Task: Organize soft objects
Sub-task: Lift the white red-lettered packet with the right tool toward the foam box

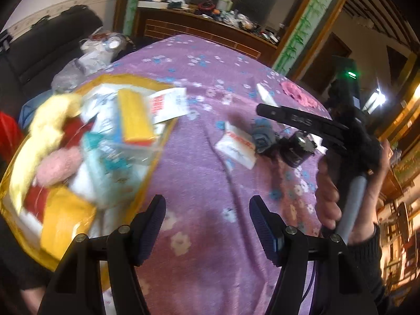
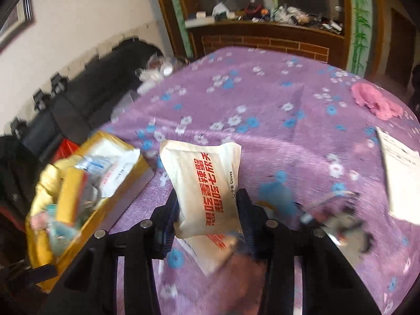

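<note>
R gripper (image 2: 207, 204) clamped on white glove packet (image 2: 204, 183), long axis fwd along jaws; yellow box (image 2: 86, 210) off left. L gripper (image 1: 207, 225) wide, empty.

My black right claw (image 2: 207, 204) gripped a cream packet (image 2: 203, 183) printed with red characters. Beneath it spread a purple blanket (image 1: 210, 84) dotted with white and blue flowers. The yellow bin (image 1: 23, 157) held a pink plush (image 1: 59, 166), orange-yellow blocks (image 1: 135, 116) and teal-and-white packs (image 1: 110, 162).

Left tongs (image 1: 207, 232) spread wide with nothing between them, right tongs (image 2: 207, 210) clamped on something, raised.
</note>
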`<state>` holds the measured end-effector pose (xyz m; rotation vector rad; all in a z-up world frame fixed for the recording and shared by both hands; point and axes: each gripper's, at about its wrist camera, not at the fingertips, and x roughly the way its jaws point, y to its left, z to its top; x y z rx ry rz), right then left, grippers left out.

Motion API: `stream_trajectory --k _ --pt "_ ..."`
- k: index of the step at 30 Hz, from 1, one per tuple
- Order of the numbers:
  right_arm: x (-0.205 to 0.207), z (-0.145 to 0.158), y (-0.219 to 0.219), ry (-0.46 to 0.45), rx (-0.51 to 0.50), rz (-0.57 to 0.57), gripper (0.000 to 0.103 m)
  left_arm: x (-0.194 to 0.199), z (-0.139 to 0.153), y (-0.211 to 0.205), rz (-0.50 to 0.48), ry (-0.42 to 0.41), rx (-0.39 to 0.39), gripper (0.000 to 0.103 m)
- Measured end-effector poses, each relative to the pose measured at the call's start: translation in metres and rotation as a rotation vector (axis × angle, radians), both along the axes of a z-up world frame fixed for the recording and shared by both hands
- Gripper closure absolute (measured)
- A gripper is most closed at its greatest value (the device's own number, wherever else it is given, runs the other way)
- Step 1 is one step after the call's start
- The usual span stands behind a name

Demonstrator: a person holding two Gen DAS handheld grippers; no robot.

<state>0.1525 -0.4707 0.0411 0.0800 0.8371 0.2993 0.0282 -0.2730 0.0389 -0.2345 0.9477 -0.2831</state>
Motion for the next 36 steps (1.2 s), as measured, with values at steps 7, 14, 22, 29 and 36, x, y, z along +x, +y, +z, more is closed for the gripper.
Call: stream_trajectory --k 7,14,22,29,36 --pt "-0.010 0.013 -0.043 -0.066 0.110 -0.069 0.061 0.075 -0.008 -0.048 -0.060 0.058 0.091 0.034" --pt "-0.007 0.003 -0.053 -0.028 0.143 -0.115 0.061 0.143 -0.048 -0.093 -0.159 0.165 0.159 0.034" --pt "-0.007 0.001 -0.056 -0.016 0.168 -0.130 0.061 0.153 -0.066 -0.120 -0.176 0.125 0.269 0.027" --pt "-0.005 -0.003 -0.060 -0.001 0.175 -0.156 0.061 0.145 -0.064 -0.121 -0.158 0.067 0.313 0.038" --pt "-0.007 -0.002 -0.056 -0.009 0.176 -0.147 0.061 0.125 -0.055 -0.079 -0.061 0.095 0.203 0.044"
